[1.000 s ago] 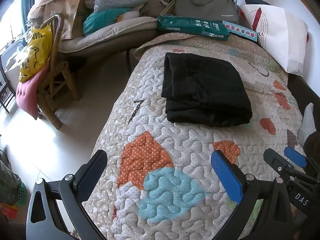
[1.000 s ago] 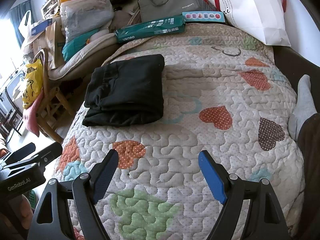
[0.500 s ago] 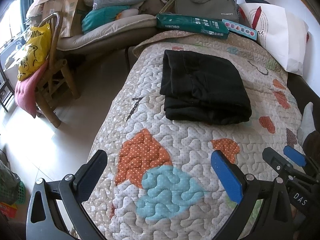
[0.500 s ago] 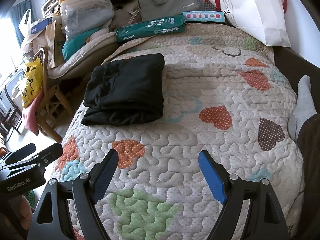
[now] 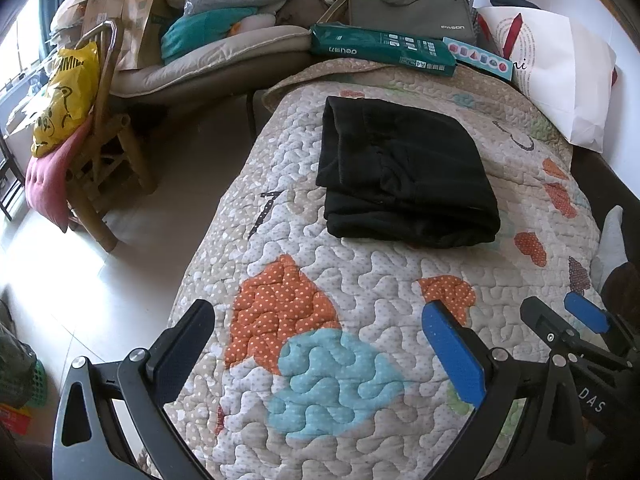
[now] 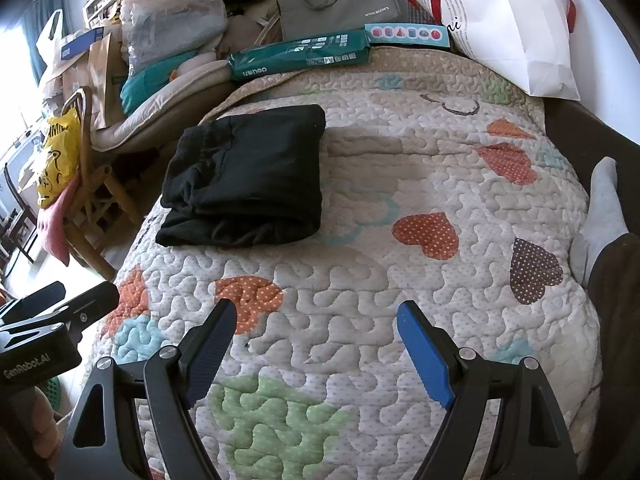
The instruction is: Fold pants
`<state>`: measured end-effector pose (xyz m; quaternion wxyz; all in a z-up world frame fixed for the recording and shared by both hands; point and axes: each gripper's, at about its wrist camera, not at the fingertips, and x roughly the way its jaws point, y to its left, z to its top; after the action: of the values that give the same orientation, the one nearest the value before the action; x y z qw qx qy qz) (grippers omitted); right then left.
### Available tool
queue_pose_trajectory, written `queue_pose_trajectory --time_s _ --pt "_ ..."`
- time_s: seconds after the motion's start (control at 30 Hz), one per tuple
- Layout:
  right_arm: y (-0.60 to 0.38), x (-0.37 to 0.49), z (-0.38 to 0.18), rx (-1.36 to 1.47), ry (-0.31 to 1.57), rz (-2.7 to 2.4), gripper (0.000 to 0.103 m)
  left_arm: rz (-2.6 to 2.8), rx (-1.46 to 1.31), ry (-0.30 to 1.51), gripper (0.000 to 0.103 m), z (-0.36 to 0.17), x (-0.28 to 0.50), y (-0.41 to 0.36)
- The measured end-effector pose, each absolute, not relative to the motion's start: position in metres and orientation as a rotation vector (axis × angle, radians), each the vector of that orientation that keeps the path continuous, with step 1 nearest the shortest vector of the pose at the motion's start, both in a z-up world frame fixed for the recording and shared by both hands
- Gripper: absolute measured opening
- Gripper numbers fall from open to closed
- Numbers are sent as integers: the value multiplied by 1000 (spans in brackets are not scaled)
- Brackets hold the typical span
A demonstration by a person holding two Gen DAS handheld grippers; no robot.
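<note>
folded pants, green patch right view only

Folded black pants lie on quilt, left tool spread.

The pants sit slightly higher in the left view.

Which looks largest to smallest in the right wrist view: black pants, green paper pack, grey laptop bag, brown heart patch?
1. black pants
2. grey laptop bag and green paper pack: alike, farther back, so unsure
3. brown heart patch
</note>
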<state>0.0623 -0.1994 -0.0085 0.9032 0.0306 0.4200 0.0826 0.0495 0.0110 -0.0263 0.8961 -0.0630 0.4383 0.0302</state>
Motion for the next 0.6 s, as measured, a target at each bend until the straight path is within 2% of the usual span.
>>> queue_pose_trajectory --time_s 0.6 --pt "-198 64 -8 39 868 170 87 50 -127 913 103 -28 48 12"
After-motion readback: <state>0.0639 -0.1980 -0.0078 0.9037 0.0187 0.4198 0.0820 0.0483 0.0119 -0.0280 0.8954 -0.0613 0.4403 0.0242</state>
